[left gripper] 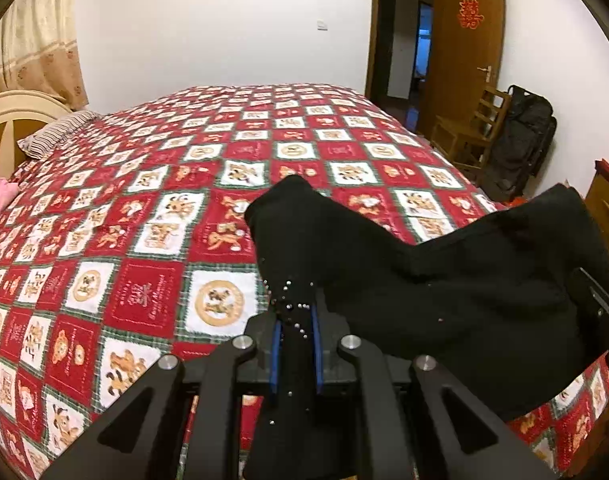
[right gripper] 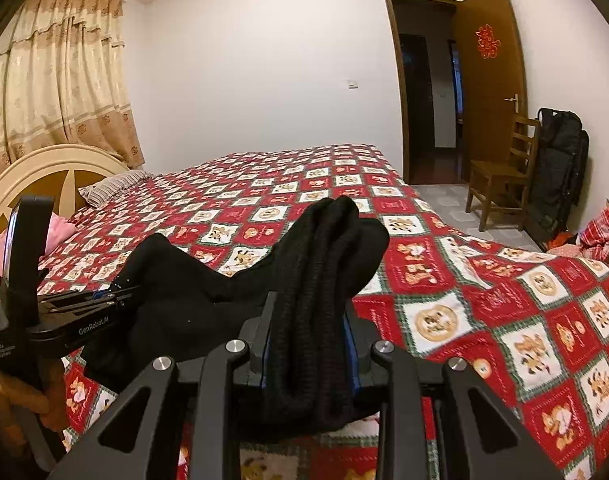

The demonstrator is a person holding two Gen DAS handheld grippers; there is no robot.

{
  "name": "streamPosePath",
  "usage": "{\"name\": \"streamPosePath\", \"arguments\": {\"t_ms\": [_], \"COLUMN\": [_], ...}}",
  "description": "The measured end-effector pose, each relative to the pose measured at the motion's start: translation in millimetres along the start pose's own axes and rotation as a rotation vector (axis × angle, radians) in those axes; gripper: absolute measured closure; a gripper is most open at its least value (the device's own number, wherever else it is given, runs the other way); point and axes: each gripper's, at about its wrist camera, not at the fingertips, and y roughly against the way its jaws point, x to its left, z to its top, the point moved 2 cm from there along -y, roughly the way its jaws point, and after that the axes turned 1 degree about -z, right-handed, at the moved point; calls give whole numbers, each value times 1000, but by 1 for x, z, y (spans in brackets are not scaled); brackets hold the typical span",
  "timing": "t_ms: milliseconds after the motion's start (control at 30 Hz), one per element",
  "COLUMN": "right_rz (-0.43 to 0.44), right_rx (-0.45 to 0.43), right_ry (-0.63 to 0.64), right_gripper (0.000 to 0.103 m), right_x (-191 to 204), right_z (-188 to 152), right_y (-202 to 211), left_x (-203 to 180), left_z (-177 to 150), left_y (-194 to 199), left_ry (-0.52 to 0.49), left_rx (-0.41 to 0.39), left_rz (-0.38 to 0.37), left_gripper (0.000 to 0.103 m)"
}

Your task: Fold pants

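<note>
- The left gripper point(left gripper: 297, 344) is pressed tight on a thin, stud-dotted edge of the black pants point(left gripper: 444, 280), which hang between both tools above the bedspread point(left gripper: 144, 240).
- The right gripper point(right gripper: 310, 344) pinches a thick bunched end that rises ahead of its fingers.
- To fold well, I judge both ends should travel level and taut, landing flat ahead on the bedspread before either grip loosens.

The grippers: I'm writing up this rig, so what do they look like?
Both grippers, left and right, are matte black angular linkages with silver pivot bolts and blue finger pads. The right wrist view shows white "GenRobot.AI" lettering and an upright black screen-like slab on the left one.
</note>
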Motion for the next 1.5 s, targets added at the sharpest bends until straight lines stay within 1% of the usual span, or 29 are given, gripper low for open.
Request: {"name": "streamPosePath", "arguments": {"t_ms": [400,667,967,1067,1267,1500], "right_rz": [34,52,66,60,20,-18], "right_rx": [18,53,100,126,181,226], "right_ry": [21,18,20,34,64,83], "right_gripper": [75,75,75,75,75,74], "right_x": [23,38,54,56,51,47], "right_z": [13,21,25,22,12,-2], "right_y": [-48,-97,-148,-164,-185,-198], "left_x": [32,52,73,77,81,86], "left_z": [12,27,39,40,33,27], "left_y": [-16,-30,-56,-66,-89,-109], "left_ry": [46,61,76,78,72,76], "left_rx": [-1,-11,5,18,64,118], "left_rz": [64,126,187,207,236,234], "left_gripper": [90,90,90,90,90,89]}}
